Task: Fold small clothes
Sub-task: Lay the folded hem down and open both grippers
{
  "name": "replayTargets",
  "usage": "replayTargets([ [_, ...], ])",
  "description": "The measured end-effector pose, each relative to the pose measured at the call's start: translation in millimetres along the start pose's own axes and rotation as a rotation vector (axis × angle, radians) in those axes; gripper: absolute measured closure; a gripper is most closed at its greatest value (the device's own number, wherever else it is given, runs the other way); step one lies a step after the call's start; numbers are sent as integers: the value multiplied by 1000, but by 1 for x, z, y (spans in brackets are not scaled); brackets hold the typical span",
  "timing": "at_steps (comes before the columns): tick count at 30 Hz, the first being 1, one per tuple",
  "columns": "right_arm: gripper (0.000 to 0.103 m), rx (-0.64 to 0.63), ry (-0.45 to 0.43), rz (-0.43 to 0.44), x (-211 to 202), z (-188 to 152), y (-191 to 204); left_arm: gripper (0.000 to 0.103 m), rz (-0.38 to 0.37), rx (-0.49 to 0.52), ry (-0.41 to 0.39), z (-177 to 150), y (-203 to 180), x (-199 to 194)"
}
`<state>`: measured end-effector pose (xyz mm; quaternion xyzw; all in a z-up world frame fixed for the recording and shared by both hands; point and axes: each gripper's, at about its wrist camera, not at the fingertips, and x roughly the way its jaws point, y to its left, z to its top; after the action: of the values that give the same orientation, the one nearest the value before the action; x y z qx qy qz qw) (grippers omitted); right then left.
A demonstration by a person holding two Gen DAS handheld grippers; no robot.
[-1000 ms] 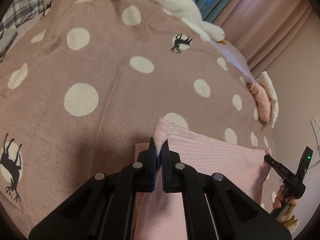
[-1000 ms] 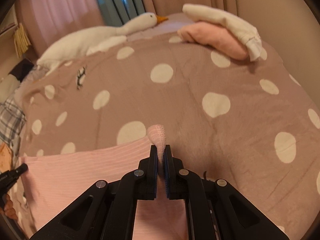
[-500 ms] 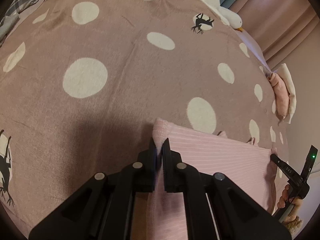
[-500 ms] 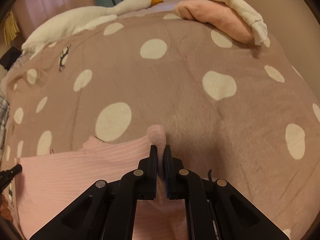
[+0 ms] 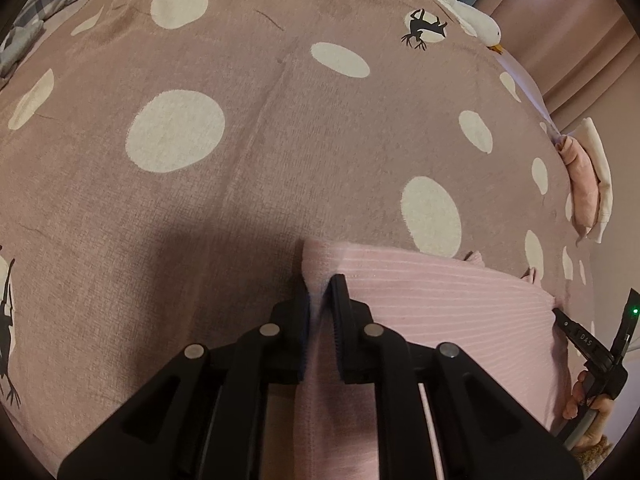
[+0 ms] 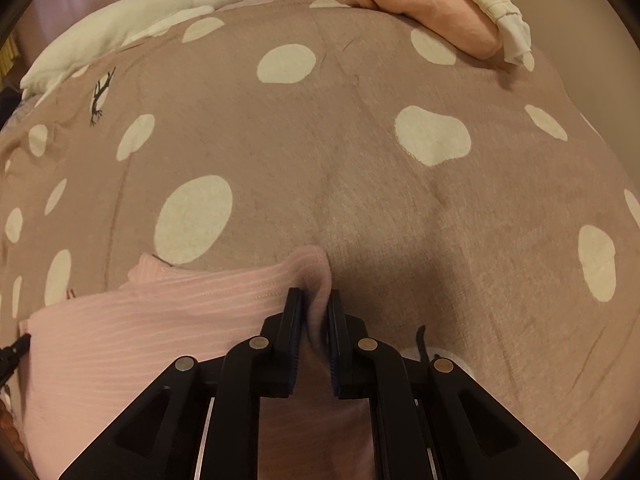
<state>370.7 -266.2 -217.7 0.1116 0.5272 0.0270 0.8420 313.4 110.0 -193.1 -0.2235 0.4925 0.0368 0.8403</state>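
A pink ribbed garment (image 5: 440,300) lies flat on the spotted blanket, and each of its two far corners stands up between a gripper's jaws. My left gripper (image 5: 318,288) holds the left corner between its fingers; its jaws are opening and the cloth sits slack in the gap. At the right corner (image 6: 316,276), my right gripper (image 6: 315,294) also has its jaws slightly apart, with the cloth loose between the pads. The left wrist view shows the right gripper's side and a hand (image 5: 584,400) at the garment's right edge.
A mauve blanket with white dots (image 5: 280,140) covers the bed. At the far edge lie a white goose plush (image 6: 140,20) and a pile of folded pink and white clothes (image 6: 440,12). Plaid fabric (image 5: 44,12) sits at the far left, with curtains behind.
Both grippers have come down toward the blanket with the garment's far edge, laying it flat. The gap between each pair of jaws has widened.
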Motion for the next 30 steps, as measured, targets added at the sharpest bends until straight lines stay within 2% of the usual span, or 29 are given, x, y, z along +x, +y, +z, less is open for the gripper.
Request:
replayTargets([
  [3,96,-6,1,-20,1,0,3,87,8,-19,-8,-1,1,0],
  [5,96,-4,5,-38,1,0,5,82,11,-33,0,-1,2,-2],
  [6,96,-4,7,-46,1,0,6,74,9,-41,7,-2,3,-5],
  [7,95,-2,7,-55,-1,0,7,62,4,-51,11,-3,4,-9],
  [8,92,-2,9,-63,-3,0,8,56,-1,-57,10,-5,5,-14],
  [9,84,-5,13,-68,-6,0,9,44,-2,-59,7,-7,6,-20],
  [10,78,-13,15,-84,-9,-1,10,38,3,-56,0,-11,6,-26],
  [12,61,-23,-10,-114,-22,-5,10,35,8,-41,-15,-17,6,-39],
  [16,54,-7,-66,-90,-55,-11,7,18,-34,-38,-52,-31,6,-70],
  [22,40,5,-168,-3,-117,-24,10,6,-77,-15,-117,-54,0,-121],
  [26,21,12,-235,50,-158,-41,9,1,-117,-8,-150,-79,-5,-153],
  [30,20,55,-282,109,-189,-66,-6,1,-127,-22,-157,-106,-5,-166],
])
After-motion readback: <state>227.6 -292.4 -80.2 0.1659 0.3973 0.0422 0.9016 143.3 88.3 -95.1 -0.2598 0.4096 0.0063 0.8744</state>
